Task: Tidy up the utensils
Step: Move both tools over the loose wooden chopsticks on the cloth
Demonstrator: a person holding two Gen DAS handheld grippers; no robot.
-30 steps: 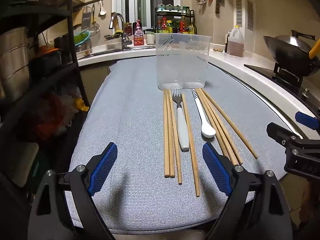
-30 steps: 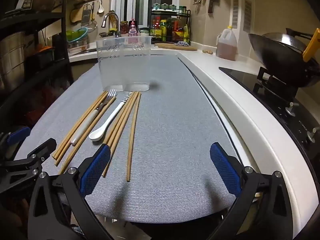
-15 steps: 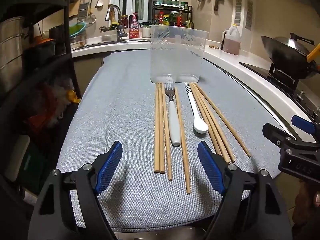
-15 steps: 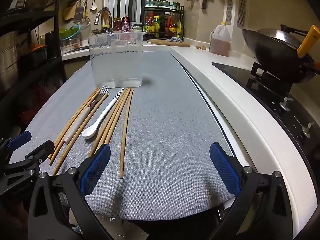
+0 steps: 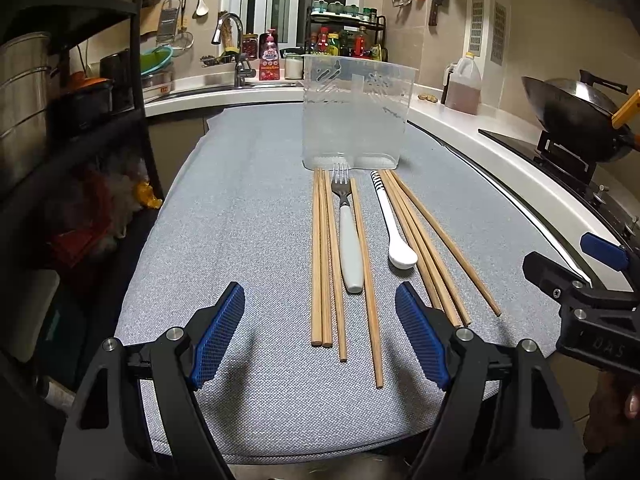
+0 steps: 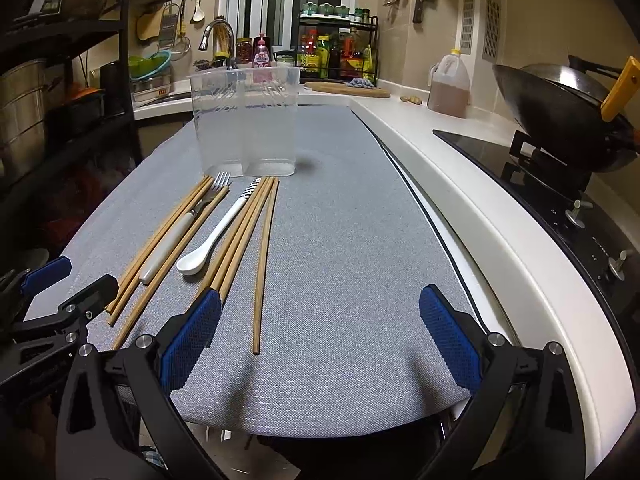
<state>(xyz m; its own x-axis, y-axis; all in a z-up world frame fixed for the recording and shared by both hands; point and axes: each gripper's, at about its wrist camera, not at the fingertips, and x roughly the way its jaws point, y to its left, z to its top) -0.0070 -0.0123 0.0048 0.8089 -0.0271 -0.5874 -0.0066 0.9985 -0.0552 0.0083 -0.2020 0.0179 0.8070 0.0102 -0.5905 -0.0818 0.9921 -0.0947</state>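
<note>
On the counter, a grey woven mat [image 5: 240, 208] carries all the utensils. At its far end a clear plastic two-compartment holder [image 5: 354, 116] stands upright.

Just in front of the holder, the utensils lie side by side, lengthwise, pointing toward the holder:
- Eight light wooden chopsticks [image 5: 324, 260] in two groups: four at the left, four at the right.
- A steel fork with a white handle [image 5: 350, 248], tines toward the holder, lies among the left group, with one chopstick on its right.
- A white ceramic spoon with a striped handle end [image 5: 394, 232], bowl toward the camera, lies between the groups, touching the right one.

Left gripper [image 5: 320, 340]: blue-padded jaws stand wide apart with nothing held. The near ends of the left chopstick group and the fork handle lie between and just ahead of its fingertips; no pad touches them.

Right gripper [image 6: 320, 336]: jaws wide apart, nothing held. Its left pad [image 6: 192, 336] sits over the near ends of the right chopstick group; the outermost chopstick's tip lies between the jaws.
</note>
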